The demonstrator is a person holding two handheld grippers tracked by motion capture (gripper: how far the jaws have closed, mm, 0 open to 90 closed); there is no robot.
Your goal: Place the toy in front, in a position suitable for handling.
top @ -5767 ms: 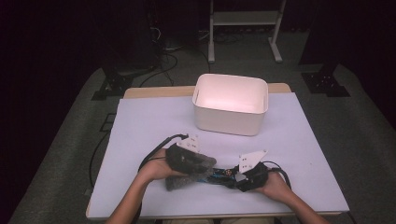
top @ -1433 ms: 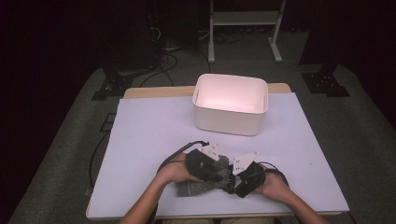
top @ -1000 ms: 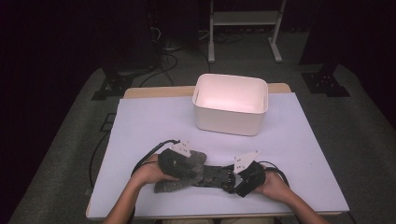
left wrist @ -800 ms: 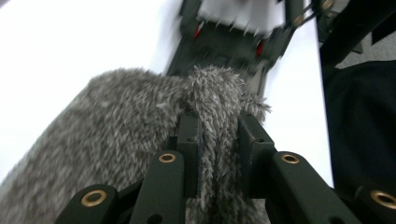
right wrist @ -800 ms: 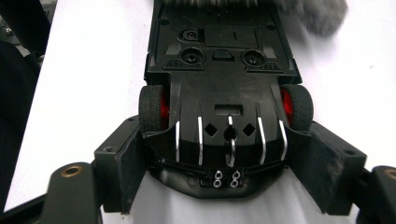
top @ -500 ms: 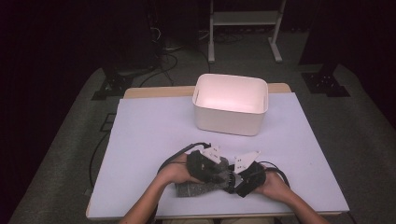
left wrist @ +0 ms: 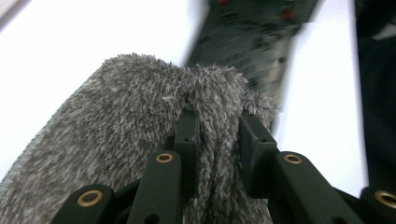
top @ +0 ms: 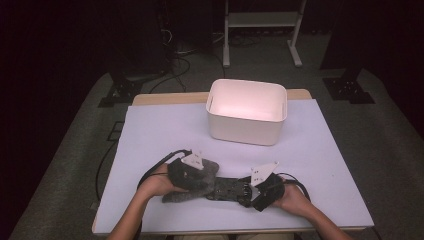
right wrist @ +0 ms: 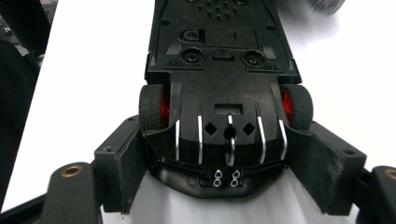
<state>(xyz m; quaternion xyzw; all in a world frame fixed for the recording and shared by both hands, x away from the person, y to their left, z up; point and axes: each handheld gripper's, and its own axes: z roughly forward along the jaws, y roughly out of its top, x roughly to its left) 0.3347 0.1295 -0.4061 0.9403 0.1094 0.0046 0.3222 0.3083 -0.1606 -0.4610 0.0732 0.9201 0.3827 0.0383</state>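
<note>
One white bin [top: 247, 111], landmark, at table's [top: 150, 135] far centre. One table, white-topped.

One toy car [top: 231, 187], black, belly up, nearer person than bin; two red-hubbed wheels [right wrist: 152, 107] countable in right gripper view, others out of frame.

One grey fuzzy cloth [top: 192, 182], just left of car, nearer than bin.

Two grippers: left gripper [left wrist: 217, 133] pinching cloth, right gripper [right wrist: 229, 154] clamping car's end.

Two hands: left hand [top: 157, 181], right hand [top: 290, 197].

One white-framed stand [top: 262, 20] on floor beyond bin.
</note>
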